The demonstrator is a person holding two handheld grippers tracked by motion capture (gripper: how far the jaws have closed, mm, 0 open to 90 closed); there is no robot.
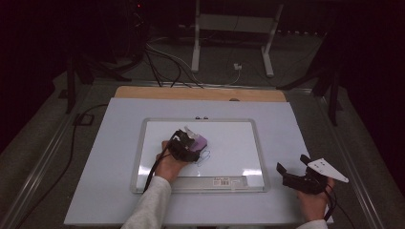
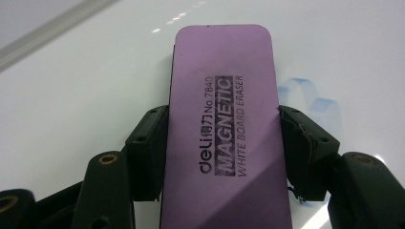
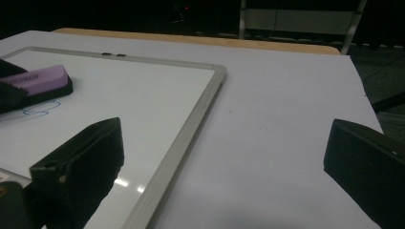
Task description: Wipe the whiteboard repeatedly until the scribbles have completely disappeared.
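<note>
A purple magnetic whiteboard eraser (image 2: 224, 129) lies flat on the whiteboard (image 1: 229, 143), and my left gripper (image 2: 222, 143) is shut on its two long sides. In the high view that gripper (image 1: 191, 145) and the eraser (image 1: 200, 141) sit near the board's middle, beside a blue scribble (image 1: 204, 157). The same blue marks (image 2: 310, 98) show just right of the eraser. My right gripper (image 1: 292, 172) rests open near the table's front right corner, off the board, with nothing between its fingers (image 3: 86, 162). The right gripper view shows the eraser (image 3: 40, 81) at far left.
The whiteboard has a metal frame (image 3: 191, 124) and a tray with a label (image 1: 223, 182) along its front edge. It lies on a pale sheet (image 1: 291, 124) over a wooden table. Cables and stand legs (image 1: 196, 43) are on the floor beyond.
</note>
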